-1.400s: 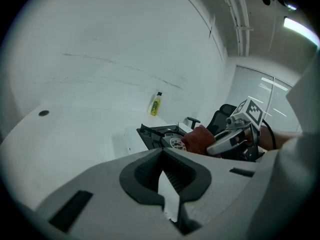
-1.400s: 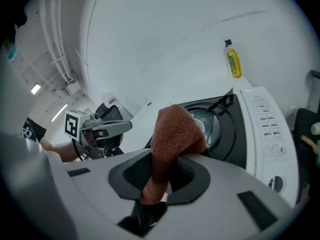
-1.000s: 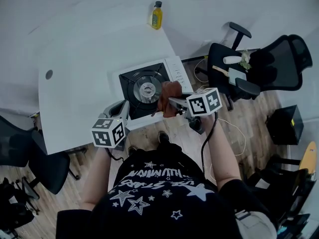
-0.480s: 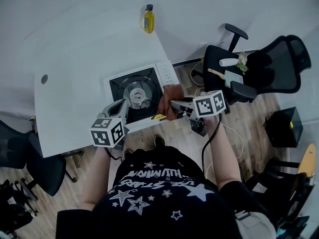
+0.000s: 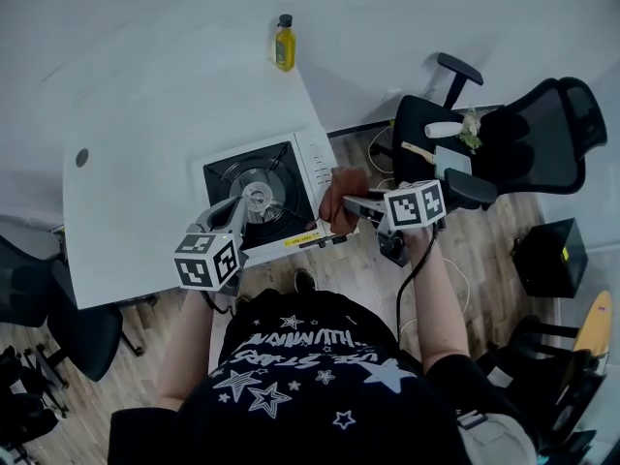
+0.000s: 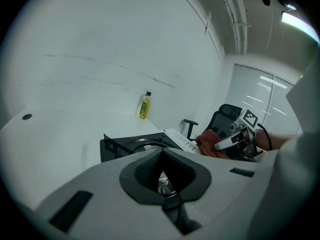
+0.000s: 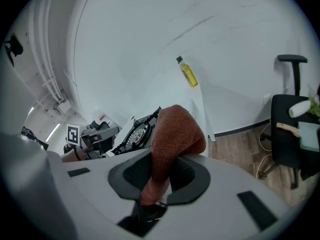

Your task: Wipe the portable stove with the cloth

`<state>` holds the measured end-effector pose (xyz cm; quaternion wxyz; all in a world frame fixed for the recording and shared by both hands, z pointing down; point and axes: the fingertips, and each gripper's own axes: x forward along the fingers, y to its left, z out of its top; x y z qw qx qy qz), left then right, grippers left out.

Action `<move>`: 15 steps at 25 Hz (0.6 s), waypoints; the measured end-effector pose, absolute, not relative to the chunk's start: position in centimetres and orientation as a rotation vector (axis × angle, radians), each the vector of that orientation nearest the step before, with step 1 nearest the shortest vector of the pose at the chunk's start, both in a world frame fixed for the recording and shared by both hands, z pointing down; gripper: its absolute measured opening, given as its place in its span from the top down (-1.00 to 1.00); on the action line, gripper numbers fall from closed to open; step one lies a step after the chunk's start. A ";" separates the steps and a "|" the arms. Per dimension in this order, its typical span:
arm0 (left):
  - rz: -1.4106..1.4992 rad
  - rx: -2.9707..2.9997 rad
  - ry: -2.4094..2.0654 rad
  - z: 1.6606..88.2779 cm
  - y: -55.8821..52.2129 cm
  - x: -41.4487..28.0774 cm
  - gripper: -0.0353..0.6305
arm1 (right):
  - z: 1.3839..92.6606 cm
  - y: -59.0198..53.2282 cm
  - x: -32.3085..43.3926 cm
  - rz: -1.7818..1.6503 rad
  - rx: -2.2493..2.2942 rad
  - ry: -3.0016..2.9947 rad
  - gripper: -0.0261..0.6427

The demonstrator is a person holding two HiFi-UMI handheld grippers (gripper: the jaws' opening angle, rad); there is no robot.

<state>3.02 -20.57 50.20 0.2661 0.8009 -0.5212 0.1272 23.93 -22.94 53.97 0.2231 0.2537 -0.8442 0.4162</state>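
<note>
**Cloth sweeps off the burner to the stove's right edge**

On the white desk (image 5: 145, 163) the portable stove (image 5: 308, 168) now shows its burner uncovered. The brown cloth (image 5: 344, 194), beside the burner a second ago, has slid to the stove's right edge, past the control strip. The right tongs (image 5: 349, 202) stay clamped on it. The left tongs (image 5: 240, 209), closed on nothing, rest over the stove's front-left. One pass looks finished, and another stroke seems due.

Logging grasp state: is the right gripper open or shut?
Shut: the right gripper has its jaws clamped on the bunched brown cloth.
</note>
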 end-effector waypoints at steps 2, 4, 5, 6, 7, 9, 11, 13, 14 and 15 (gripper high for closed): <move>0.348 2.159 -1.407 50.3 -20.9 3.0 0.88 | 54.2 -23.5 24.7 1.142 0.724 -2.319 0.70; 0.349 2.156 -1.408 50.3 -21.2 3.0 0.88 | 54.4 -24.0 25.4 1.138 0.749 -2.310 0.70; 0.347 2.156 -1.409 50.3 -21.4 3.1 0.88 | 54.4 -24.2 25.8 1.140 0.761 -2.307 0.70; 0.345 2.155 -1.410 50.3 -21.5 3.2 0.88 | 54.4 -24.4 26.2 1.144 0.775 -2.306 0.70; 0.343 2.154 -1.413 50.3 -21.5 3.2 0.88 | 54.4 -24.6 26.6 1.147 0.790 -2.306 0.70; 0.339 2.153 -1.418 50.3 -21.7 3.2 0.88 | 54.0 -25.2 27.1 1.147 0.819 -2.313 0.70; 0.338 2.153 -1.425 50.1 -21.7 3.0 0.88 | 53.4 -25.7 27.2 1.139 0.839 -2.329 0.70; 0.336 2.152 -1.435 49.8 -21.6 2.7 0.88 | 52.7 -26.0 26.9 1.118 0.849 -2.348 0.70; 0.334 2.150 -1.440 49.6 -21.5 2.4 0.88 | 52.3 -26.2 26.6 1.105 0.854 -2.358 0.70; 0.332 2.149 -1.444 49.5 -21.4 2.2 0.88 | 51.9 -26.3 26.4 1.090 0.861 -2.368 0.70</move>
